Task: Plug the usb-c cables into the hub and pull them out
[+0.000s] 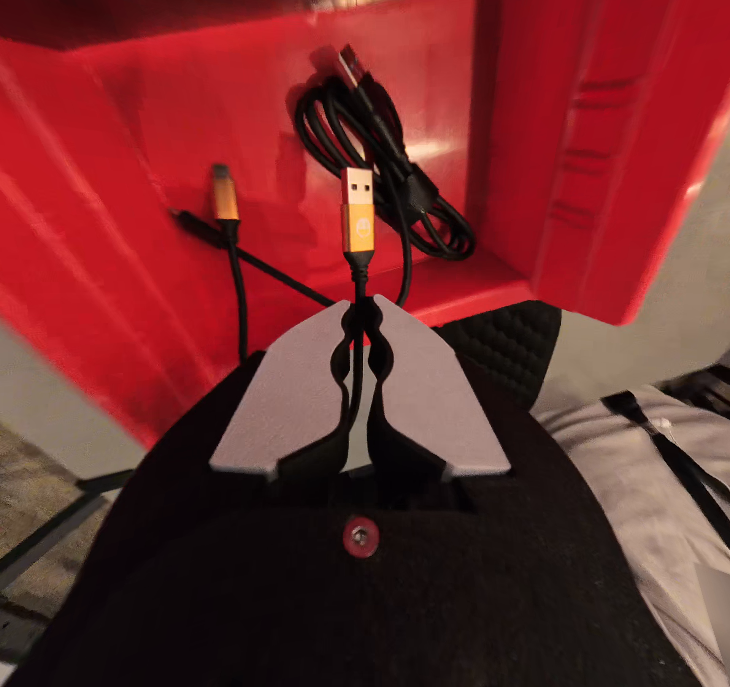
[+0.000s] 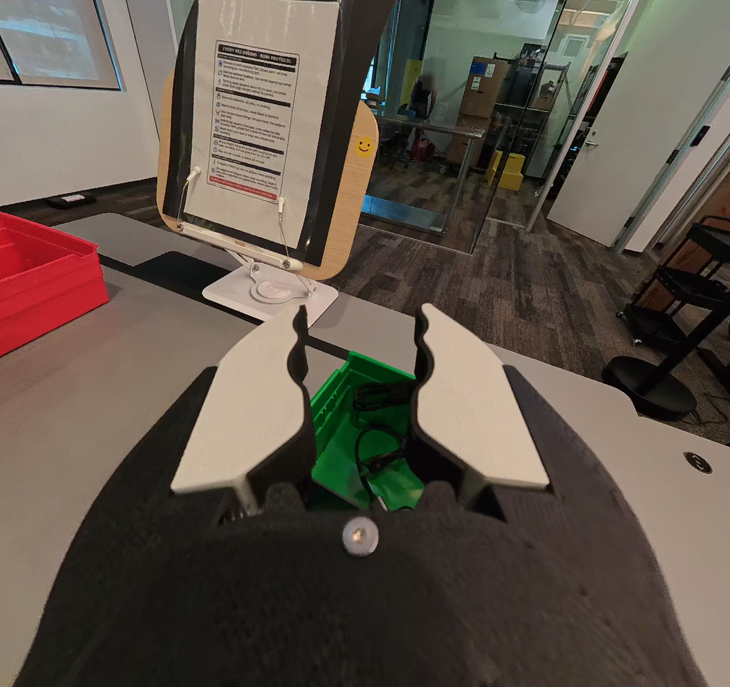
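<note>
Two hand-held grippers differ: the left hand-held gripper [image 1: 360, 305] pinches an orange-plugged cable [image 1: 357, 214] by its cord, plug at twelve o'clock over the red bin [image 1: 158, 147], likely for aiming. The right hand-held gripper [image 2: 360, 322] gapes wide above a green bin [image 2: 339, 447]; no hub shows.

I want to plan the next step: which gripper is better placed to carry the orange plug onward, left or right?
Left, likely. The left gripper is already shut on the cable just below the orange plug, over the red bin. The right gripper is open and empty above the green bin.
</note>
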`<state>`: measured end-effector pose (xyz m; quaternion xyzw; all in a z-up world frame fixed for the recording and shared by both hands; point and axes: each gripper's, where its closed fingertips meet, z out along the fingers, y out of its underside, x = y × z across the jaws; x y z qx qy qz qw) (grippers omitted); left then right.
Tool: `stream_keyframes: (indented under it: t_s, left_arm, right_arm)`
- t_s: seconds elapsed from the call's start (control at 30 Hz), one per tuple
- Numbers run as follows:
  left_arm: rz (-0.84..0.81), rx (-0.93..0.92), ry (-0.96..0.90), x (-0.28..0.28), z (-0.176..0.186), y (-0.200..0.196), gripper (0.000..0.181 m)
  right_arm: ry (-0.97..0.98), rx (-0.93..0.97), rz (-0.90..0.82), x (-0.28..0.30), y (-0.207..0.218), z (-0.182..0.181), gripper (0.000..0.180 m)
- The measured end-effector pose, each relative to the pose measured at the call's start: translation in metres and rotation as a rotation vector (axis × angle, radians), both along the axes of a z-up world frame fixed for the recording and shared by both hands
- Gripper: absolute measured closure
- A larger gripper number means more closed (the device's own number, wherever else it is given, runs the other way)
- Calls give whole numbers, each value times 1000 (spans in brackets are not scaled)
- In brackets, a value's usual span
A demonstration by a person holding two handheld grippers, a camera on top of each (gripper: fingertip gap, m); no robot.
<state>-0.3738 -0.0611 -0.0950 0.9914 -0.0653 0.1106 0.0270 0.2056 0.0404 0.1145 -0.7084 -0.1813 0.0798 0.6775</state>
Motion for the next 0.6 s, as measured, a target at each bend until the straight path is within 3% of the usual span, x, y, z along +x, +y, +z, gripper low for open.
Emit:
stream_keyframes:
  t_s: [0.17, 0.27, 0.33, 0.43, 0.6]
  left_arm:
    - [-35, 413, 34, 20, 76, 26, 177]
    - [-168, 697, -102, 81, 134, 42, 178]
    - [-322, 794, -180, 134, 156, 42, 177]
    - [-534, 855, -180, 204, 160, 45, 177]
    - [-759, 802, -197, 296, 115, 59, 178]
  right_arm:
    - [-7, 23, -3, -1, -2, 5, 128]
    - [-19, 32, -12, 0, -3, 6, 128]
    - [-23, 41, -16, 0, -4, 8, 128]
    - [-25, 47, -15, 0, -5, 9, 129]
    - [-37, 45, -24, 2, -6, 8, 129]
